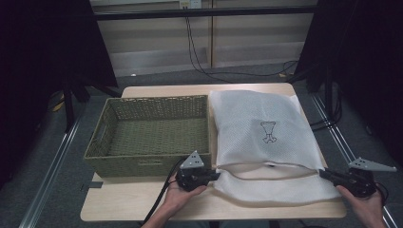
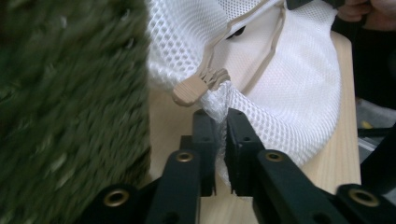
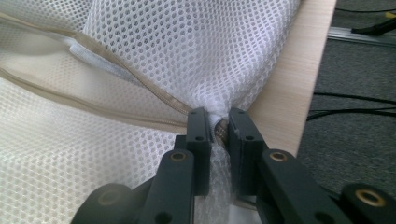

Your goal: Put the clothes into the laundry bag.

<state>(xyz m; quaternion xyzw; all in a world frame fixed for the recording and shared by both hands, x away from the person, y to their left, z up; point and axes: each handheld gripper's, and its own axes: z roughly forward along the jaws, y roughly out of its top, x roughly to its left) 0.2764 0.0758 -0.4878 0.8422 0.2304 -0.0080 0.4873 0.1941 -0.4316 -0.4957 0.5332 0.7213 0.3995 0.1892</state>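
A white mesh bag (image 1: pixel 266 128) with a tan zip lies on the right half of the table, its opening facing me. My left gripper (image 1: pixel 215 175) is shut on the bag's near left corner; in the left gripper view the pads pinch bunched mesh (image 2: pixel 223 112) just below the tan zip pull (image 2: pixel 194 88). My right gripper (image 1: pixel 324 173) is shut on the near right corner, and the right gripper view shows mesh bag (image 3: pixel 140 42) fabric and zip tape squeezed between its jaws (image 3: pixel 219 126). The lower flap (image 1: pixel 275 187) stretches between the two grippers.
A green woven basket (image 1: pixel 102 142) stands on the left half of the table, right beside my left gripper. The table's right edge (image 3: pixel 299 84) runs close by my right gripper. Cables and metal rails lie on the floor around the table.
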